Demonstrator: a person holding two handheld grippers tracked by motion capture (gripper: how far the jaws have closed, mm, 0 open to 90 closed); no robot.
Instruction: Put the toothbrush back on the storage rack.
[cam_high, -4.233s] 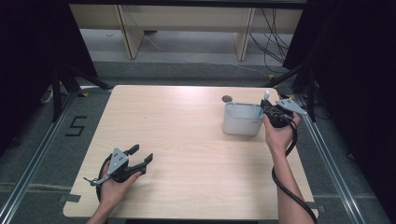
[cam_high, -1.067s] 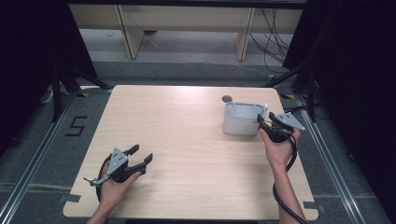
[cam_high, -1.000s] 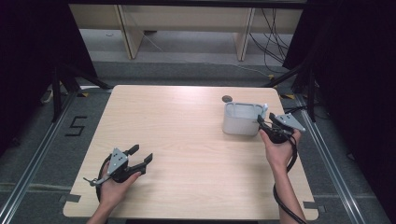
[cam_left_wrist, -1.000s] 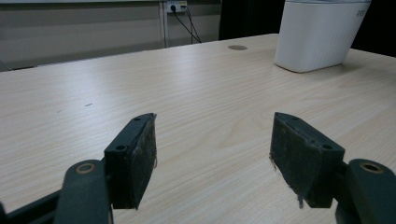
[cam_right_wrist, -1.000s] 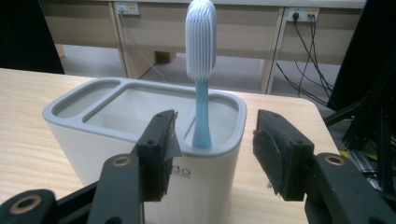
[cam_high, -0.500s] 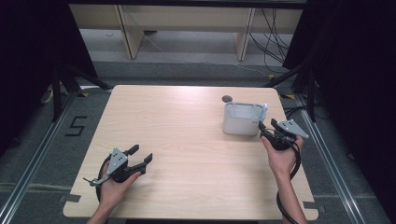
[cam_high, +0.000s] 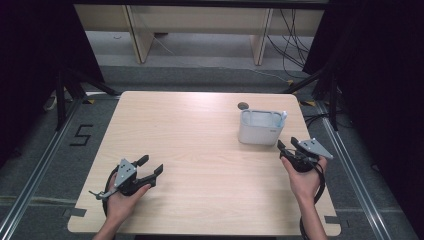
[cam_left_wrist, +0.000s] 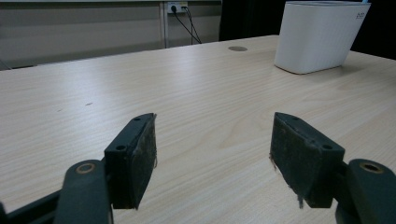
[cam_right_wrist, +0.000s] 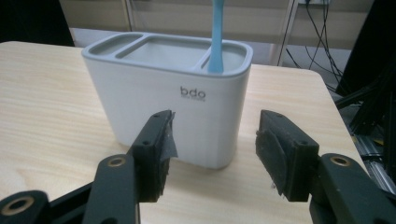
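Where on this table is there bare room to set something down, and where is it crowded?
The widest free patch is the middle and far left of the table, bordered by the left gripper near the front and the white holder on the right. It is crowded at the right edge, where the open right gripper sits just short of the holder.

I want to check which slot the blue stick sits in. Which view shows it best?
The right gripper view: the blue stick stands in the holder's end compartment. The high view shows it tiny at a corner; the left gripper view shows the holder's outside wall.
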